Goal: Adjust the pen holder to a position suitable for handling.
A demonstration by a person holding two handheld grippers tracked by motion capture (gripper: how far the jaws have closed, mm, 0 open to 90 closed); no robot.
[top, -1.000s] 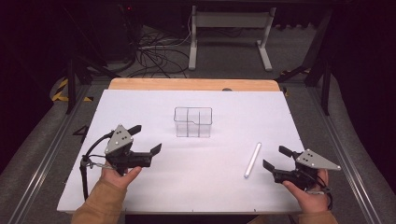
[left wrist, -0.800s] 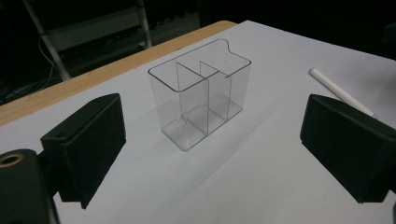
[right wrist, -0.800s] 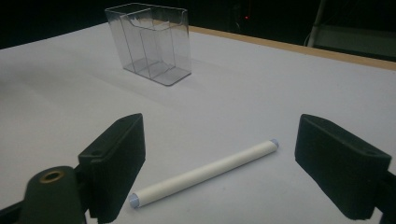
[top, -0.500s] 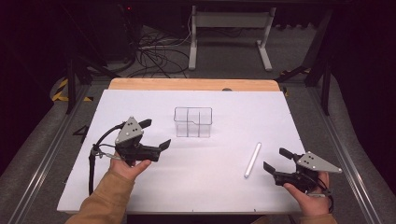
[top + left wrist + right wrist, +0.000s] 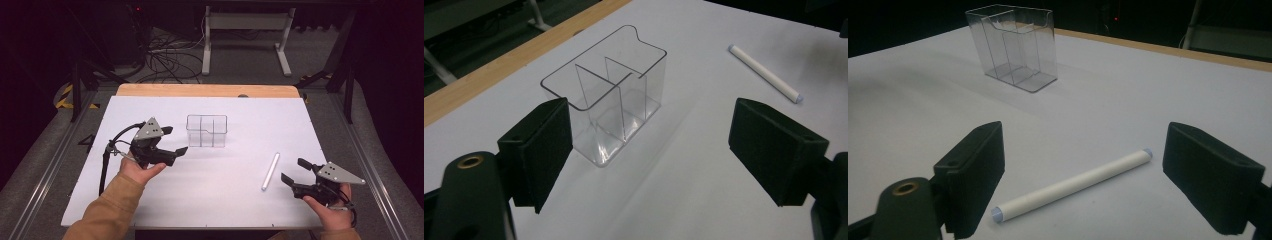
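A clear plastic container point(image 5: 206, 131) with inner dividers stands upright on the white table top point(image 5: 150, 200). My left gripper point(image 5: 176, 140) hovers just left of it and points at it. Its jaws have just been closing a little; they stand open with nothing between them. In the left gripper view the container point(image 5: 609, 100) sits just ahead of the left gripper point(image 5: 651, 120). A white stick point(image 5: 270, 171) lies flat at the right. My right gripper point(image 5: 295, 170) is open beside the stick's near end, and in its own view the stick point(image 5: 1073, 185) lies ahead between the open jaws point(image 5: 1083, 150).
A wooden strip point(image 5: 205, 90) borders the far edge of the table. Beyond it on the floor are cables point(image 5: 165, 55) and a metal stand point(image 5: 245, 30). Metal rails point(image 5: 365, 165) run along both sides of the table.
The left gripper has moved to the right and slightly up, closer to the clear container. The right gripper and the stick have stayed where they were.
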